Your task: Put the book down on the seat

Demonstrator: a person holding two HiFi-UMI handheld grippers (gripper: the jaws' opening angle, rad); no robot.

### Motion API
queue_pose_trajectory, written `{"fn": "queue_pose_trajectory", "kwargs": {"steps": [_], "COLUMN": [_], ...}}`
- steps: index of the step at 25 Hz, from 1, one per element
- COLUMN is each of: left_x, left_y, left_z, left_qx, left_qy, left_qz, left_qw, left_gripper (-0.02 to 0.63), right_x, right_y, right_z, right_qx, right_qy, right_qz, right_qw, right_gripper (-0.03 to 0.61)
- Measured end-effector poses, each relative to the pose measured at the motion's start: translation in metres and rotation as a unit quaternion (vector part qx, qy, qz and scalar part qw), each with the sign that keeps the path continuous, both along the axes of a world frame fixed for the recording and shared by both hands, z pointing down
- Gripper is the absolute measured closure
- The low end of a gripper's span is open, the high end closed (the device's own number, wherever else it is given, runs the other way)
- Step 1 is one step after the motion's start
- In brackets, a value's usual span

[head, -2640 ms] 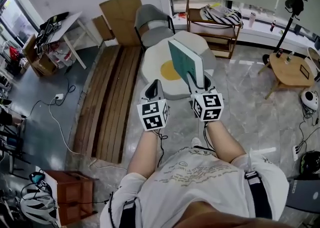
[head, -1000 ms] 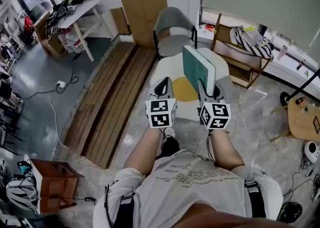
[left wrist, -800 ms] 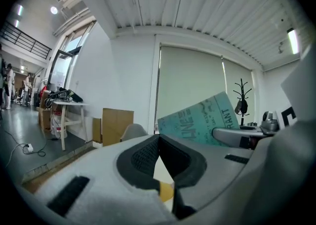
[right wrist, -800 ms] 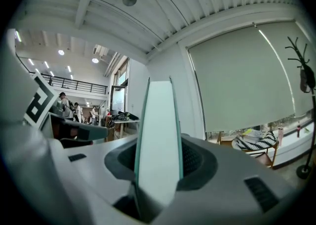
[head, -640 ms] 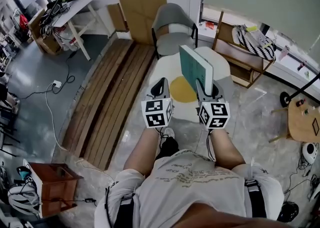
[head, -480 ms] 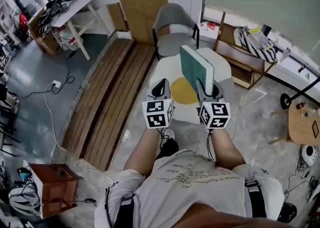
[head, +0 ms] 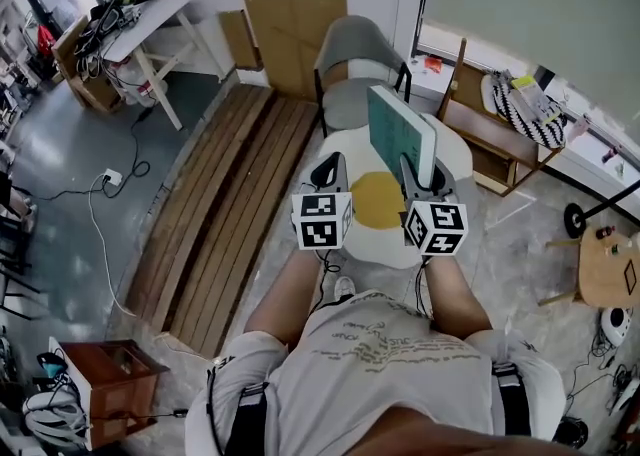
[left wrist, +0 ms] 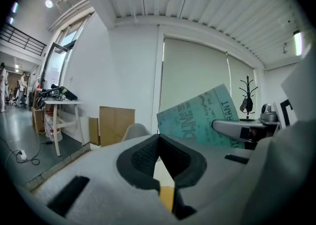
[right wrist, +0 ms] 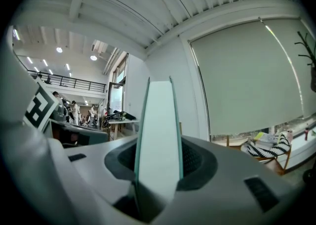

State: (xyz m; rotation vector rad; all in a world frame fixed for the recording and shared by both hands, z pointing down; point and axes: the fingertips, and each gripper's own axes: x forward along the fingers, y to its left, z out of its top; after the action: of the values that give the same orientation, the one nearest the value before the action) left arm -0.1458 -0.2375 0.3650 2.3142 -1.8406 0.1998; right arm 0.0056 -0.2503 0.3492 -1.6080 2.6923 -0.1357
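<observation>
Book (left wrist: 193,118), teal cover, "RANT" legible

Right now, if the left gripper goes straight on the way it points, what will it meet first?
Probably the grey chair; nothing shows between it and the left gripper, though depth is unclear.

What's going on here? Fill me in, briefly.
A person holds a gripper in each hand. The right gripper is clamped on a teal book, which it holds upright on its edge above an egg-shaped rug. The left gripper is shut and empty beside it. A grey chair stands ahead of the grippers, and the book is not yet on its seat.
</observation>
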Motion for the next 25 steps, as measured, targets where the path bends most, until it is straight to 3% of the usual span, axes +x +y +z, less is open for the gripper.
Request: {"fn": "queue_pose_trajectory", "kwargs": {"steps": [6, 15, 21, 25], "left_x": [-0.029, -0.069, -0.074, -0.065], "left_y": [-0.047, -0.085, -0.116, -0.136], "left_z": [0.005, 0.024, 0.024, 0.029], "left_qx": [-0.01, -0.028, -0.028, -0.039], "left_qy": [-0.005, 0.003, 0.001, 0.013], "left_qz": [0.007, -0.031, -0.07, -0.094], "left_qw": [0.9999, 0.9991, 0.9971, 0.9947], "left_gripper": [0.594, 0.594, 0.594, 0.594], "right_x": [-0.038, -0.081, -0.091, -0.075], "right_y": [-0.048, -0.096, -0.132, -0.156], "right_z": [0.002, 0.026, 0.031, 0.036], "right_qx": [-0.003, -0.026, -0.025, -0.033], "right_qy": [-0.001, 0.01, 0.011, 0.014], "right_qz": [-0.007, -0.049, -0.09, -0.107], "right_qw": [1.0, 0.998, 0.996, 0.994], "right_gripper": [0.41, 0.41, 0.41, 0.41]}}
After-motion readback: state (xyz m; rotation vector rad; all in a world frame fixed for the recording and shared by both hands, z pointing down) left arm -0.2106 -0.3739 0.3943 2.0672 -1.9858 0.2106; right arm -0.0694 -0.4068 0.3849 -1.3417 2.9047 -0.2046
